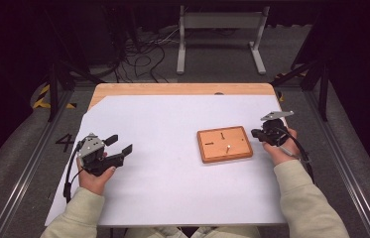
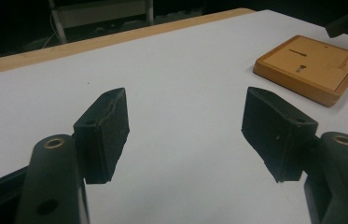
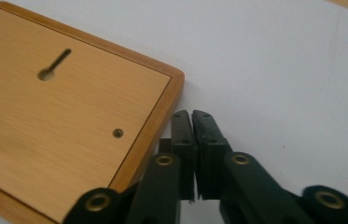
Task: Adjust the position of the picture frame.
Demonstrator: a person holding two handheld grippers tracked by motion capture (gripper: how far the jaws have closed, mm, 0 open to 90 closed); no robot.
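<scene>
Right of centre in the high view, the flat square wooden board (image 1: pixel 224 144) lies just left of the clenched, empty right tool (image 1: pixel 255 132); the released left tool (image 1: pixel 120 144) sits well apart.

Cream sleeves (image 1: pixel 307 198), black brass-riveted jaws

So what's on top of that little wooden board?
A small wooden peg stands up from the wooden board, with a few slots and a small hole cut into its face. How deep the peg sits is hidden.
</scene>
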